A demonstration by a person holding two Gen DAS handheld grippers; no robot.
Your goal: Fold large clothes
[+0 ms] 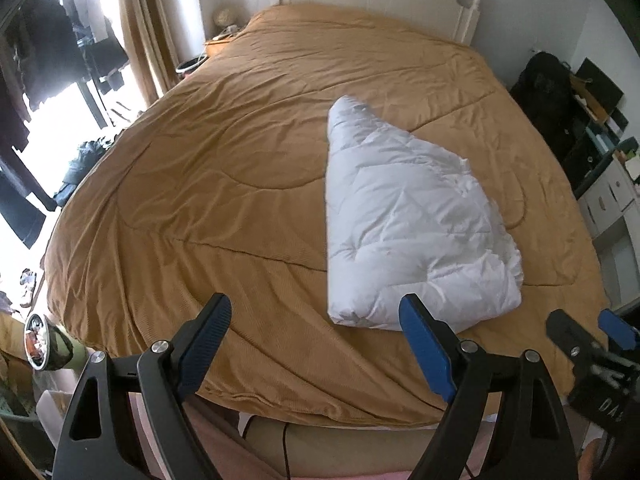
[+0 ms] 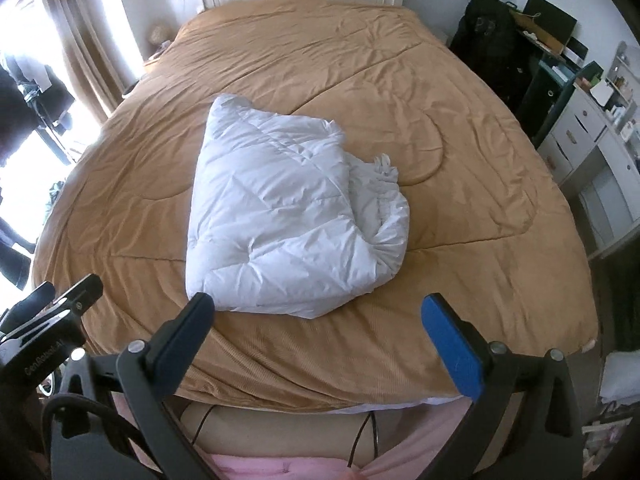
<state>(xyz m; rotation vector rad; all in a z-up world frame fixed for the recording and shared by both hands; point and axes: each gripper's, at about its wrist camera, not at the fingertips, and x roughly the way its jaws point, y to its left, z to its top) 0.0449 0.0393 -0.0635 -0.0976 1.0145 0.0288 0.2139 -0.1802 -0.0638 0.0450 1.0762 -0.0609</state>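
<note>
Both black, blue-padded grippers, left (image 1: 316, 320) and right (image 2: 320, 318), hang spread and empty above the bed's near edge, while the puffy white quilted garment (image 2: 288, 216) lies folded compactly on the tan bedspread (image 2: 480, 208), seemingly nearly finished

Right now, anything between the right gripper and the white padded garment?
Nothing: only bare tan bedspread lies between the open right gripper and the folded white padded garment, clearest in the right wrist view.

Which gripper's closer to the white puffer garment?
Right, narrowly: right gripper faces the white puffer garment nearly head-on; left gripper sits off to its left. Neither touches.
</note>
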